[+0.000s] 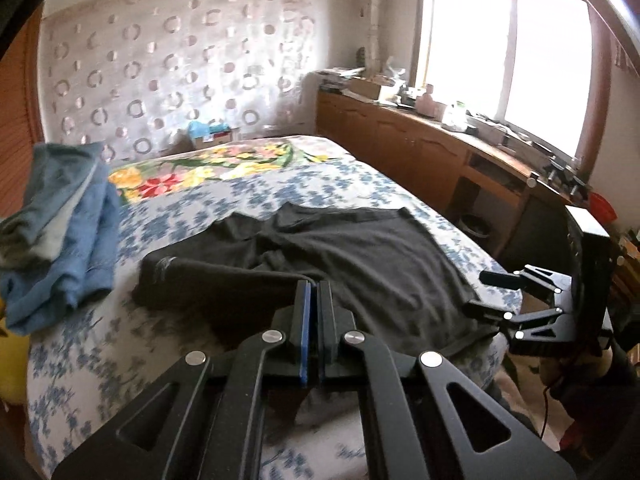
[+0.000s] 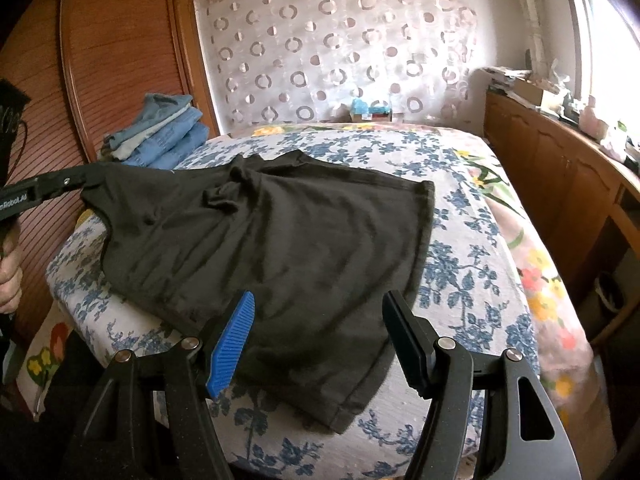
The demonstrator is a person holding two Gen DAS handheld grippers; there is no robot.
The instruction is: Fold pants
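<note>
1. Now the black pants [image 2: 256,240] lie spread on the bed [image 2: 472,272], which has a sheet with blue flowers.
2. The left gripper [image 1: 314,286] is fully closed, and the edge of the pants at the left side is pinched between its fingers.
3. From the right wrist view, this same gripper [image 2: 86,178] holds the left corner of the pants a little above the bed, so the cloth hangs from it in a curve.
4. The right gripper [image 2: 320,316] stands wide open, with the blue pad [image 2: 232,344] on one finger and a black pad on the other.
5. It grips nothing; its fingers hover over the near right part of the pants, close to the lower hem.
6. From the left wrist view, the right gripper [image 1: 486,292] is at the right edge of the pants, with the fingers apart.
7. A pile of folded blue clothes [image 2: 160,132] sits at the far left of the bed, apart from the pants.
8. A hand [image 2: 10,276] shows at the left border of the right wrist view.
9. A wooden cabinet [image 1: 420,148] runs along the right side of the bed, under the window [image 1: 512,52].
</note>
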